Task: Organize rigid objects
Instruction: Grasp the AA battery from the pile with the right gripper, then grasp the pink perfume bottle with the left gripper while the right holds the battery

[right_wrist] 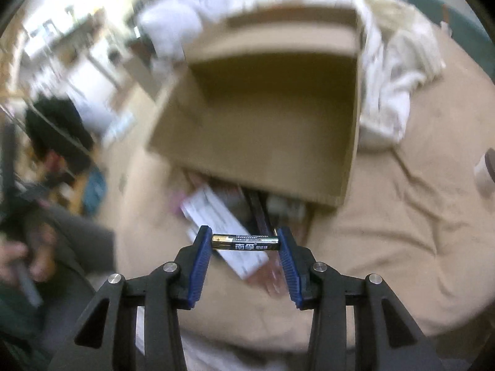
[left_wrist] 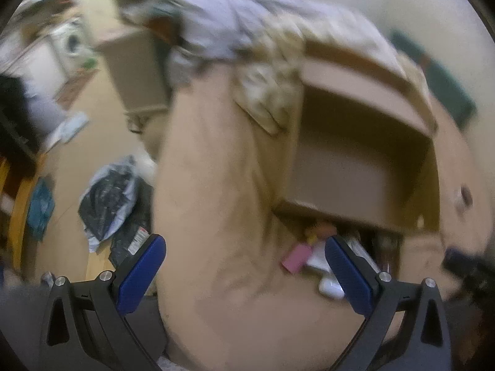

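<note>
The right tool (right_wrist: 246, 242) grips a black battery (right_wrist: 246, 243) end to end, lying crosswise between its 2 blue pads (right_wrist: 198, 266), the jaws partly closed to the battery's length. It hangs above a white carton (right_wrist: 216, 213) and other blurred items heaped at the mouth of an open cardboard box (right_wrist: 263, 123) on a beige bedsheet (right_wrist: 402, 232). White cloth (right_wrist: 396, 71) is bunched beside the box. The left tool (left_wrist: 244, 273) is spread wide with nothing between its pads (left_wrist: 140, 275), over the same sheet, near a pink item (left_wrist: 297, 255) and a white item (left_wrist: 329, 287) in front of the box (left_wrist: 371, 142).
</note>
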